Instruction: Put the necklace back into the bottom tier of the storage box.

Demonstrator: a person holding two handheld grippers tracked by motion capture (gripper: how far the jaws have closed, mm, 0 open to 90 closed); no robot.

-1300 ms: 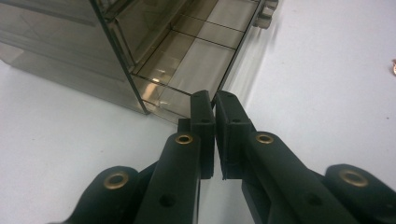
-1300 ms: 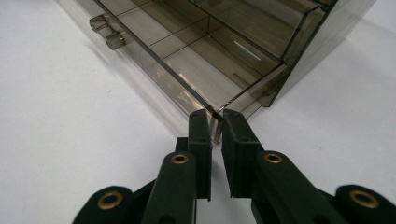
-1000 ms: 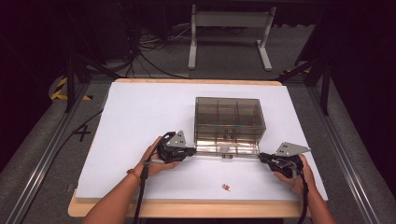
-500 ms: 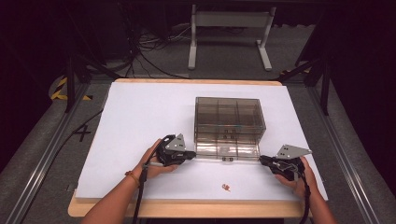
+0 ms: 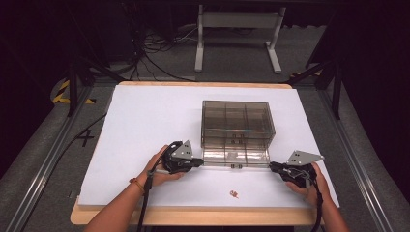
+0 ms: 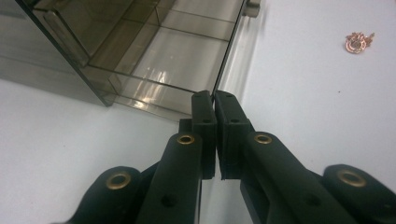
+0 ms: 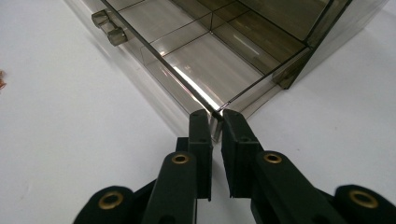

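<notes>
Your left gripper [image 5: 199, 163] lies low on the white table cover [image 5: 145, 125], its jaws pinched onto the left end of the front panel of a pulled-out drawer [image 5: 236, 157]. In the left gripper view that gripper [image 6: 215, 100] has its two black jaws pressed nearly together, with the thin clear edge of the drawer [image 6: 187, 56] running up from between the tips. Your right gripper [image 5: 273, 166] mirrors it at the other end of the same panel. In the right gripper view that gripper [image 7: 216, 114] has its jaws close together on the drawer's [image 7: 205, 56] corner, where the front panel meets the side wall; a narrow gap shows between the pads lower down.

The drawer belongs to a smoky transparent organizer box [image 5: 237, 123] that stands right of the middle of the cover. The drawer is the bottom one, slid out toward you, and dividers split it into compartments. Two small round knobs [image 7: 109, 29] stick out of its front panel.

A small coppery object [image 5: 234, 194] lies on the cover near your edge of the table, apart from the drawer and between your two hands. It also shows in the left gripper view [image 6: 358, 41], off to the side of the jaws.
</notes>
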